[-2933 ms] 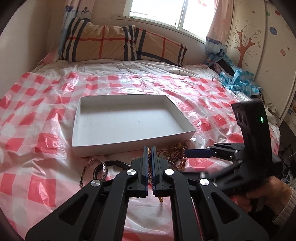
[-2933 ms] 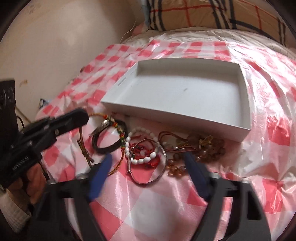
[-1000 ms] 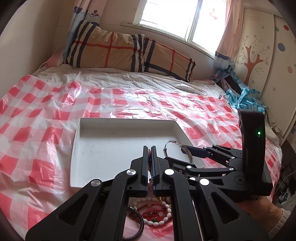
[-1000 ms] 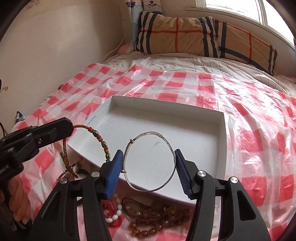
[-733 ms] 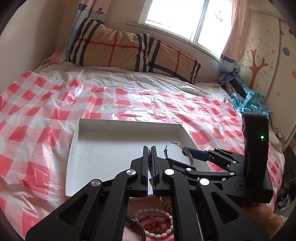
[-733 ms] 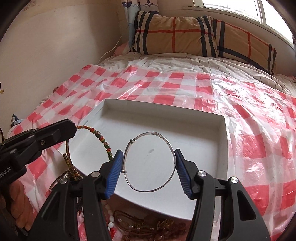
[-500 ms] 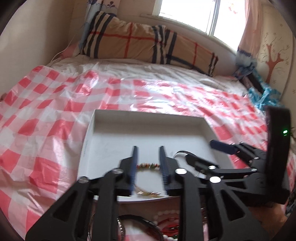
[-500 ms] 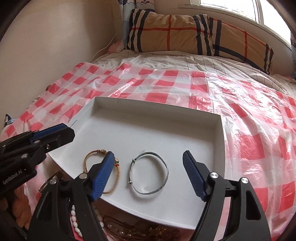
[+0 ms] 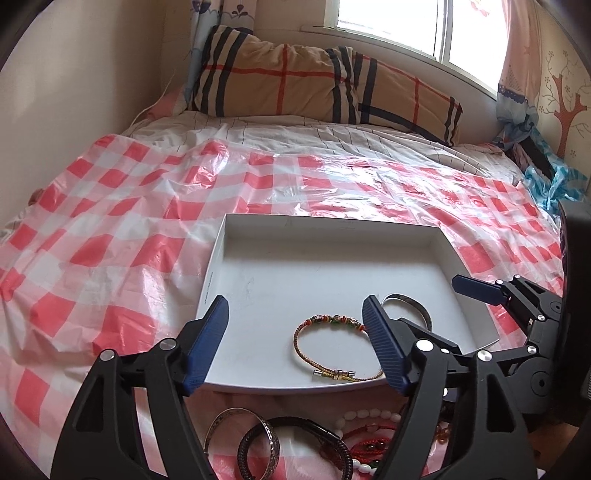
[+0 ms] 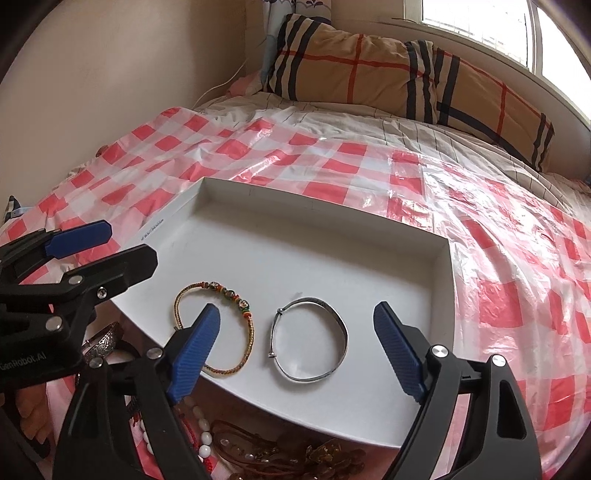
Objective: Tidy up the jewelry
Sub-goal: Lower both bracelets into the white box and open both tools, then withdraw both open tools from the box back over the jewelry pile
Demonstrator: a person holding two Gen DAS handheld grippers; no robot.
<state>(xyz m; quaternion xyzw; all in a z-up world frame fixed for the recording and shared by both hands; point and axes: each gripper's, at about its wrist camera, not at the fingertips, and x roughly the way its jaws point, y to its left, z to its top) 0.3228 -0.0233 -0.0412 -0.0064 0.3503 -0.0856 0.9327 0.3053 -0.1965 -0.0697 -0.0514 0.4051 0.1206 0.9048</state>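
A bed is covered by a red-checked plastic sheet; plaid pillows are set far, below a bright window.

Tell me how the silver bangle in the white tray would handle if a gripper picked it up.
The silver bangle looks like a thin solid metal hoop, so probably stiff and light. Its polished surface may slip between pads. Lying flat in the white tray, it likely won't roll.
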